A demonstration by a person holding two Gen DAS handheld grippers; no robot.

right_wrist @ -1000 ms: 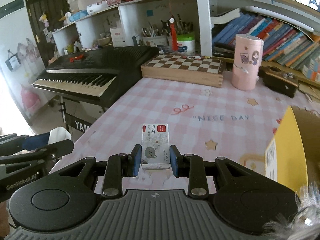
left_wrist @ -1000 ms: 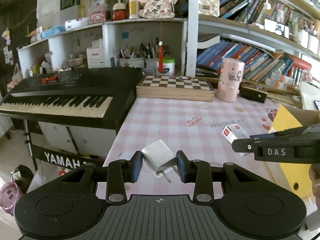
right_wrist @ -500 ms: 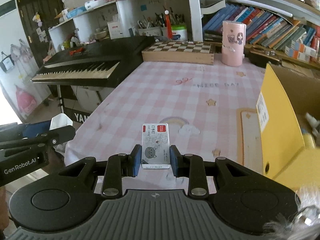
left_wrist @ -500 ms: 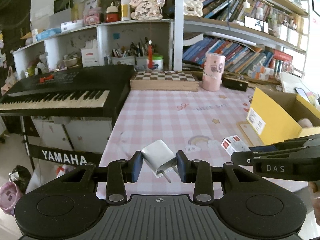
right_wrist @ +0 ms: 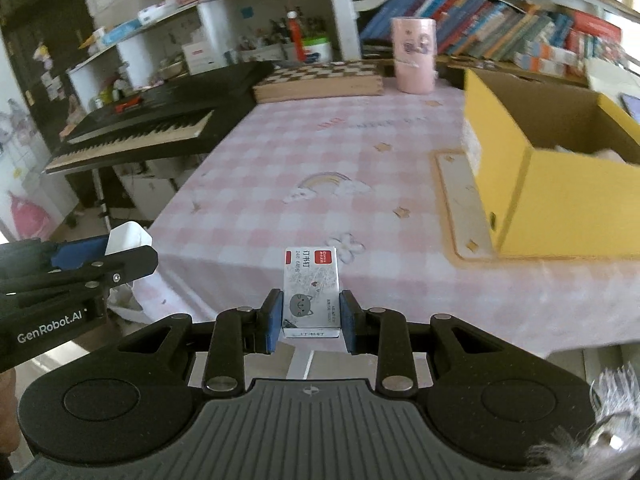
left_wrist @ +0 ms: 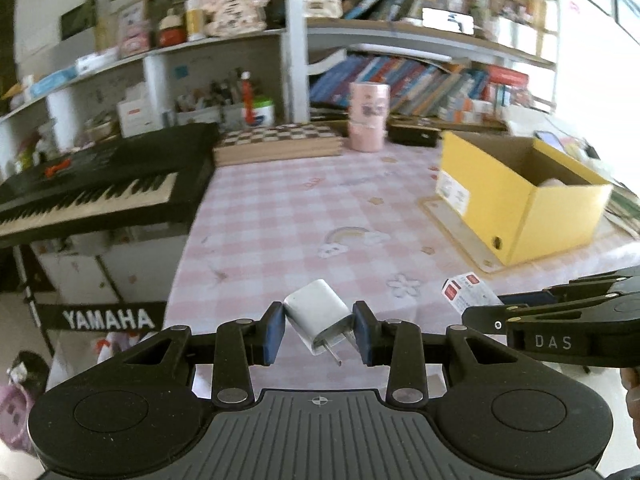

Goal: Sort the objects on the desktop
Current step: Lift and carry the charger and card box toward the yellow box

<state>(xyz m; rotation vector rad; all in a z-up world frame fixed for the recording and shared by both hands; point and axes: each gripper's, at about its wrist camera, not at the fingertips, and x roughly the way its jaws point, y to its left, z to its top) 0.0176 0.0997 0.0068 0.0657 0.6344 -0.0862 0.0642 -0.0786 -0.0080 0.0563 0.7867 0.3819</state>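
My left gripper is shut on a white plug charger, tilted with its metal prongs pointing down and to the right. A small white staple box with a red label and a grey cat face is clamped in my right gripper. Both hang near the front edge of the pink checked tablecloth. An open yellow cardboard box stands on the table to the right. In the left wrist view the right gripper enters from the right with the staple box; in the right wrist view the left gripper shows at the left edge.
A black Yamaha keyboard stands left of the table. At the back lie a chessboard box, a pink cylinder and a small black case. Shelves with books and pen holders rise behind. The yellow box holds something pale, barely visible.
Both grippers have drawn back toward the table's front edge and swung right, each keeping its object. The yellow box has come fully into view on the right.
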